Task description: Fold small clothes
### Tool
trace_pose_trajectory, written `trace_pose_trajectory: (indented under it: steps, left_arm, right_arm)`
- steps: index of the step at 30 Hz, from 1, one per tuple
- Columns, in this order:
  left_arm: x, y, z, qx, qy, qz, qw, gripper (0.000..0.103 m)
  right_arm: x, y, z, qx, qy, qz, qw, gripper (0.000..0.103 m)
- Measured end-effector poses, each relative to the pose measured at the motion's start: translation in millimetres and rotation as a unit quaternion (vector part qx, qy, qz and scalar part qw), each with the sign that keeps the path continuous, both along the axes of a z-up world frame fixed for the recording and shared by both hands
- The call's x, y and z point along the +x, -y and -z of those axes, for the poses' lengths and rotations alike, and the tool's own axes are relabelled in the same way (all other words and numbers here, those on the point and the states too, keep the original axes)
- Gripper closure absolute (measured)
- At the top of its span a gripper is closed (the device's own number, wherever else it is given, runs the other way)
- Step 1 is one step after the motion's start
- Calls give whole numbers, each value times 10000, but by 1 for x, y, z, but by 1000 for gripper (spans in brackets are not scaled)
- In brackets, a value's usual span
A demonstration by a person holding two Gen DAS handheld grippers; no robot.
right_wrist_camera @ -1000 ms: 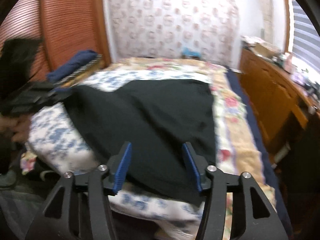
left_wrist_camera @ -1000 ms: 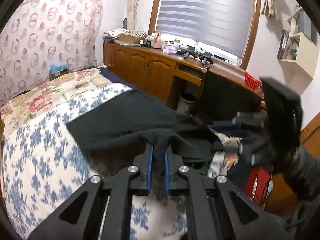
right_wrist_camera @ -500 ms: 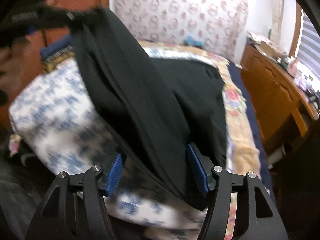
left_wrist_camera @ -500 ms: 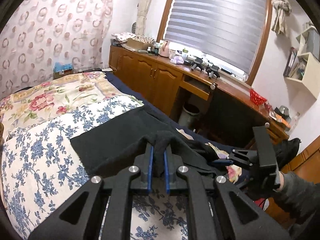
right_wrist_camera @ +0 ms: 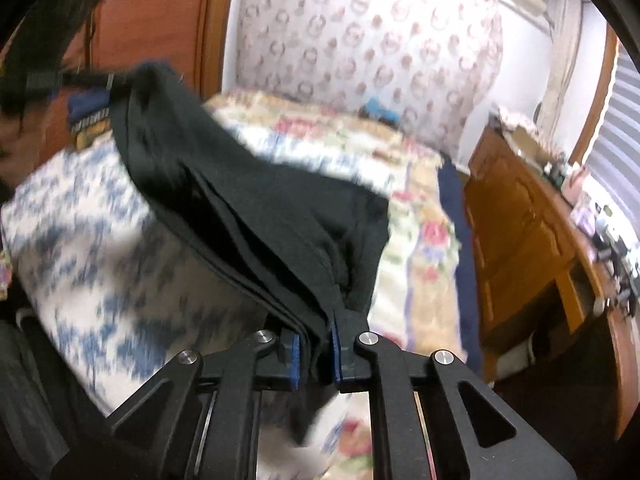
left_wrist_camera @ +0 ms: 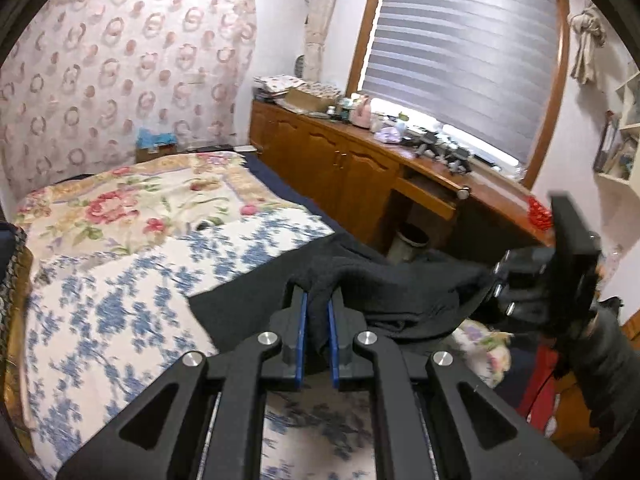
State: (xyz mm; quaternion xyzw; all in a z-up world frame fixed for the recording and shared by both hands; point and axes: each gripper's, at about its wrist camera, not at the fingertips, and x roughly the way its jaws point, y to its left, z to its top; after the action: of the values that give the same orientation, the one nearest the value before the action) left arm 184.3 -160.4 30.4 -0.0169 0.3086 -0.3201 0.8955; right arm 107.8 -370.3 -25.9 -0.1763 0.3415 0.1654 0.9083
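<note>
A black garment (left_wrist_camera: 400,280) hangs stretched between my two grippers, over the foot of the bed (left_wrist_camera: 100,300). My left gripper (left_wrist_camera: 316,308) is shut on a bunched edge of it; the cloth fills the gap between the blue pads. To the right, the right gripper (left_wrist_camera: 494,278) holds the other end. In the right wrist view my right gripper (right_wrist_camera: 314,332) has its jaws closing, and several folded layers of the black garment (right_wrist_camera: 260,208) are pinched between its pads. The left gripper (right_wrist_camera: 114,80) shows blurred at the upper left, gripping the far corner.
The bed carries a blue-flowered cover and a pink-flowered blanket (left_wrist_camera: 132,200). A long wooden cabinet (left_wrist_camera: 340,176) runs under the window, with a waste bin (left_wrist_camera: 412,240) below it. Folded clothes (right_wrist_camera: 88,112) are stacked by the wooden door. A red item (left_wrist_camera: 540,392) lies at the lower right.
The right gripper's jaws, wide apart before, have closed on the garment's edge. The garment has risen off the bed and now hangs taut between both grippers. The left gripper kept its grip.
</note>
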Motion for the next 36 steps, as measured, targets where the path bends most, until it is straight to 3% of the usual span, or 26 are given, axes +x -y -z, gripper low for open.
trace_pose_trajectory:
  steps: [4,9,15,16,21,26,29,36]
  left_arm:
    - [27,-7,13,165,-157,-251,9994,95]
    - [56,-19,33,196,-479,-482,9975,91]
    - [77,-33,40,249,-458,-680,9963,70]
    - [80,-35,42,250,-492,-692,9961,63]
    - [96,-29,61,407,-753,-567,9947,58]
    - [113,-21,86,542,-1099,-564,9909,58]
    - [121,-18,98,557,-1261,-548,9889,58]
    - [142,-10,119,485,-1593,-545,9845,58]
  right_arm:
    - [39,-9,-13,-52,193,-156,9997,95]
    - [92,-17,-4,123,128,-325,9993,95]
    - [137,-20,8,325,-52,-410,9986,95]
    - [143,-20,11,324,-85,-416,9986,95]
    - [173,-25,19,388,-163,-416,9982,93]
    - [206,-22,21,528,-227,-59,9983,59]
    - [213,-11,11,734,-200,311,9966,48]
    - [203,14,0,798,-345,773,9932,43]
